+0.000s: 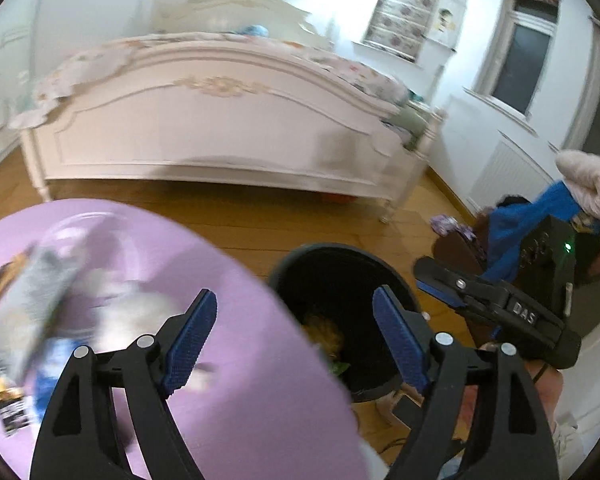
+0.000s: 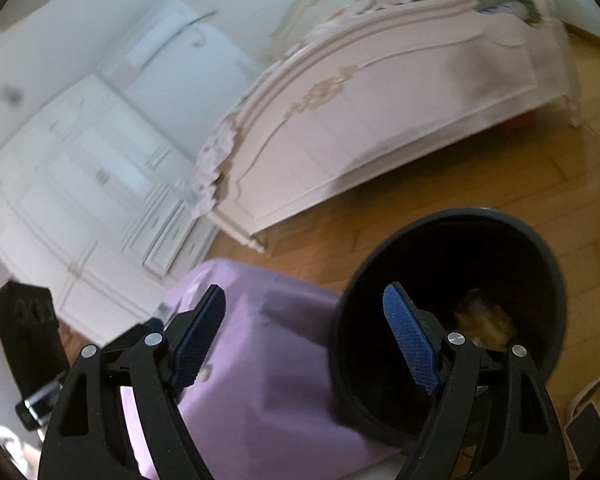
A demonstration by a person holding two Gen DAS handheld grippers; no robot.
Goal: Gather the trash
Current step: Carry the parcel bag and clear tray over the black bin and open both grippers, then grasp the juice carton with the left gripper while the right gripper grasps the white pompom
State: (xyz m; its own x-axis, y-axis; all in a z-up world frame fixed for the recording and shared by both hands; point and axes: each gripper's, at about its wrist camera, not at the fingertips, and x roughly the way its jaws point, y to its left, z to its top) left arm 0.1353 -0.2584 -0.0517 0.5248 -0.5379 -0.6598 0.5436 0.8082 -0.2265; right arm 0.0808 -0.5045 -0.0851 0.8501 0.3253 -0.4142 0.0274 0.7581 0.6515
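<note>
A black trash bin [image 1: 340,280] stands on the wood floor beside a table with a purple cloth [image 1: 240,320]; yellowish trash [image 1: 324,332] lies inside it. Blurred wrappers and trash [image 1: 24,312] lie on the cloth at the left. My left gripper [image 1: 294,340] is open and empty above the cloth's edge and the bin. The right gripper [image 1: 452,292] shows at the right of the left wrist view. In the right wrist view my right gripper [image 2: 304,340] is open and empty, over the bin [image 2: 452,264], which holds yellowish trash [image 2: 486,324].
A white bed [image 1: 220,120] stands beyond the bin. White wardrobes [image 2: 80,184] line the left wall. A gloved hand [image 1: 592,184] holds the right tool. Blue cloth [image 1: 520,224] lies on dark furniture at the right. A slipper [image 2: 592,404] lies by the bin.
</note>
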